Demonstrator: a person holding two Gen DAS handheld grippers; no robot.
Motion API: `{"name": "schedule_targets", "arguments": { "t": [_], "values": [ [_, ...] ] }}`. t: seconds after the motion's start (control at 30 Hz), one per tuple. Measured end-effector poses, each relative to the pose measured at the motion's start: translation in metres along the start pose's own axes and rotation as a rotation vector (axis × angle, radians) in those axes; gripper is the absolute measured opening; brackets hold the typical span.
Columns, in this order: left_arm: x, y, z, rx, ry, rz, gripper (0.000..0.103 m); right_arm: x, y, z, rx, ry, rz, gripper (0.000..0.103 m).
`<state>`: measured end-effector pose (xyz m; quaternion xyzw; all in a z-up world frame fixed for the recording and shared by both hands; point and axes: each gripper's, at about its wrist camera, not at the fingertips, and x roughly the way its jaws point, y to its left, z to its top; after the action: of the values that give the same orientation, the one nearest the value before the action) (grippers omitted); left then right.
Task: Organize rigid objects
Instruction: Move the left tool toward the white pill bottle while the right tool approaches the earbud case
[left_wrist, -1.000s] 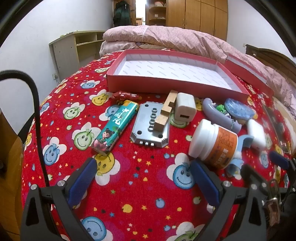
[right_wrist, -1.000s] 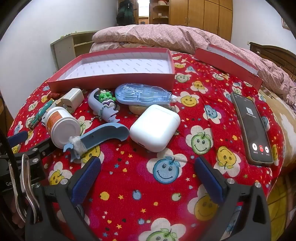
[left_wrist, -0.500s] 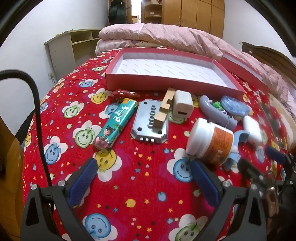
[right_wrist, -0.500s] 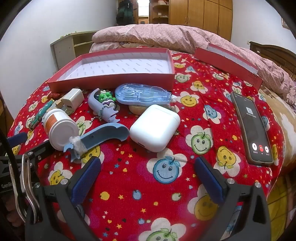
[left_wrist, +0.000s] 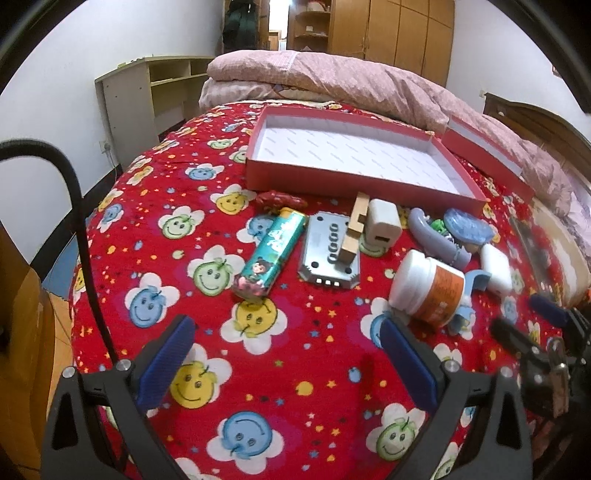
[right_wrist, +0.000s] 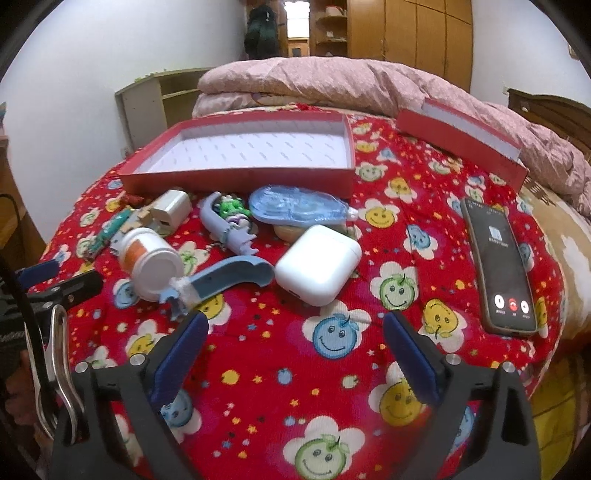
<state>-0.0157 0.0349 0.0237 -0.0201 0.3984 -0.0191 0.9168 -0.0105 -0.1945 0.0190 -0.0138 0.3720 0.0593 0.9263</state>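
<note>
- Landmark: the red tray (right_wrist: 236, 177), open and shallow with a white lining, sits on the smiley-print red cloth (right_wrist: 332, 387); nothing lies in it yet.
- Loose items sit in a row just in front of the tray's near wall — none sorted so far, by my reading.
- White earbud case (right_wrist: 317, 264): in front of the tray's right half, nearest the right gripper. Smooth, rounded, probably light and slippery; I would pinch it across the flat faces, not the curved corners.
- White pill bottle (left_wrist: 424, 288): on its side, in front of the tray's right corner in the left view. Rigid and round, so it may roll; take it across the labelled body.
- Metal plate (left_wrist: 328, 254) with a wooden block (left_wrist: 354, 230) resting on it, in front of the tray's middle. The plate lies thin and flat, so it is hard to get under; the block is the easier grab.
- Teal pack (left_wrist: 271, 254): in front of the tray's left part, long and narrow — grip across its width.
- Blue tape dispenser (right_wrist: 299, 205): touching the tray's front wall; a clear plastic shell, possibly brittle.
- Phone (right_wrist: 498, 266): well right of the tray, screen lit, flat and slick.
- Right gripper (right_wrist: 295, 343): jaws wide but closing, nothing between them, over bare cloth just short of the earbud case.
- Left gripper (left_wrist: 284, 350): jaws spread wide, holding nothing, short of the teal pack and plate.
</note>
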Motion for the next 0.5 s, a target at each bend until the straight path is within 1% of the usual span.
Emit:
{"name": "schedule_targets", "arguments": {
  "t": [0.13, 0.3, 0.5],
  "values": [
    [-0.006, 0.0, 0.002, 0.004, -0.007, -0.018, 0.102, -0.009, 0.004, 0.0, -0.034, -0.008, 0.031, 0.098],
    [-0.014, -0.017, 0.003, 0.055, -0.022, -0.047, 0.102, -0.014, 0.0, 0.002, -0.036, 0.012, 0.055, 0.098],
    [-0.014, -0.038, 0.009, 0.098, -0.029, -0.086, 0.102, -0.018, -0.009, -0.001, -0.041, 0.023, 0.054, 0.098]
  ]
}}
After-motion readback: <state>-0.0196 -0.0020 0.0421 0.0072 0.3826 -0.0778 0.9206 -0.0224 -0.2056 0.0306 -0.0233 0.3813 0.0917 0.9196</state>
